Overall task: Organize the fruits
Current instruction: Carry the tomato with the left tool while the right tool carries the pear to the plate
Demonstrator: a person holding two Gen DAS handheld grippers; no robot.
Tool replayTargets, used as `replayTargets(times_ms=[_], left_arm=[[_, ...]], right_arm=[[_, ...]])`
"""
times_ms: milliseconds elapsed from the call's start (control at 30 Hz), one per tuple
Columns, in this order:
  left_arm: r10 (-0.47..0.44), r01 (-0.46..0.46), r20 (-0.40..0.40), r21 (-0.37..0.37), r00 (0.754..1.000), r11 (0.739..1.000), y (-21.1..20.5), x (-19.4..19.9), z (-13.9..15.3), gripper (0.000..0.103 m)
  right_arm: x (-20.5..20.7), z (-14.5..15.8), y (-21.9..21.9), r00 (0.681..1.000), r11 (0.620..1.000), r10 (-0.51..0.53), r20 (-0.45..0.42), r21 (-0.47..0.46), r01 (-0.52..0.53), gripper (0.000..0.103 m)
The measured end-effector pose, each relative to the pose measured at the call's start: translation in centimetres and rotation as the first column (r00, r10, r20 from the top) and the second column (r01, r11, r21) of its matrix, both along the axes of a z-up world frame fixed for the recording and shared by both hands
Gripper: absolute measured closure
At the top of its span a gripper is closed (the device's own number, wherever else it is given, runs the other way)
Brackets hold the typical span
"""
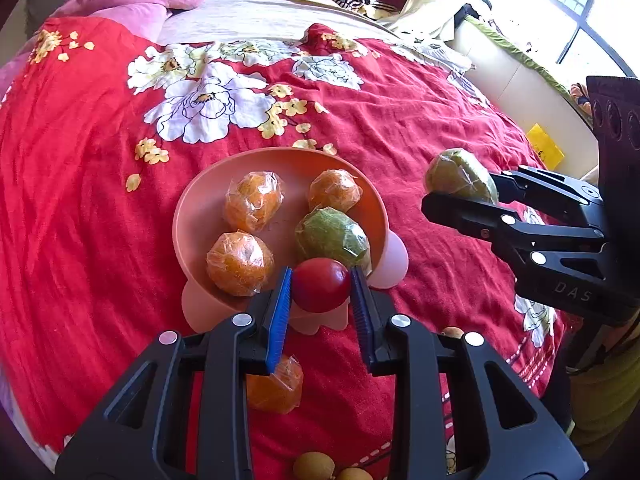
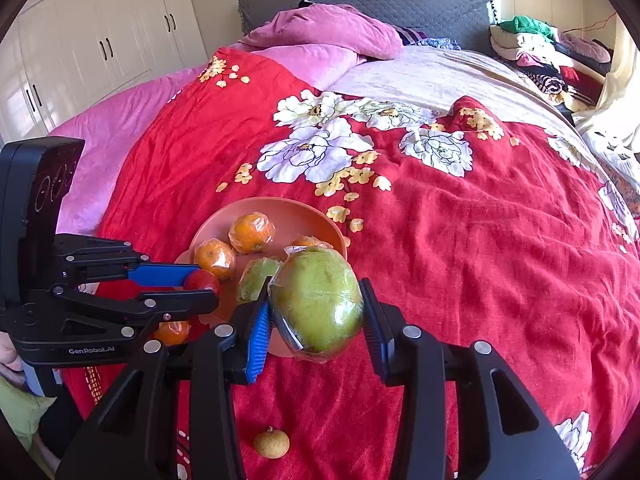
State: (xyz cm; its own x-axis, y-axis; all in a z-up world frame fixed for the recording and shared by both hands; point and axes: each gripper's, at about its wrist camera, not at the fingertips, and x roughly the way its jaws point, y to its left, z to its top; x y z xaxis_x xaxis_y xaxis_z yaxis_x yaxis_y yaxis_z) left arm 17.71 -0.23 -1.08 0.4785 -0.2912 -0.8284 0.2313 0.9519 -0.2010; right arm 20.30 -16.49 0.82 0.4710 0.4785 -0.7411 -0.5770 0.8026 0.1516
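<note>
Over the red bedspread [image 2: 480,260], left gripper [image 1: 321,286] clamps a red fruit [image 1: 320,284] at the bowl's [image 1: 200,208] near rim; right gripper [image 2: 316,312] clamps a wrapped green fruit [image 2: 318,300].

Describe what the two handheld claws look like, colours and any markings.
Both are matte black plastic frames with triangular cut-outs and round silver rivets. The left claw and right claw carry ribbed blue pads on their fingers. Pale lettering reads "DAS" on the right one and "GenRobot.AI" on the left. No cables show.

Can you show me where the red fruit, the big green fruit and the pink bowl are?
red fruit [image 1: 320,284]: left wrist view, its front.
big green fruit [image 2: 318,300]: right wrist view, its wrapped middle.
pink bowl [image 1: 208,200]: left wrist view, bare inner wall.
</note>
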Motion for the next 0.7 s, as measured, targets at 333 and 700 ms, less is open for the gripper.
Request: replayTargets(times_ms=[333, 700], left_arm=[[-0.004, 0.004, -0.006, 0.020, 1.000, 1.000, -0.2, 0.7, -0.8, 0.081], [0.024, -0.024, -0.007, 0.021, 1.000, 1.000, 0.6, 1.3, -1.6, 0.081]], right_arm=[[0.5, -0.6, 0.6, 1.000, 1.000, 0.011, -0.011, -0.007, -0.011, 0.064], [1.4, -1.6, 1.0, 0.999, 1.000, 0.010, -0.036, -0.013, -0.011, 0.064]])
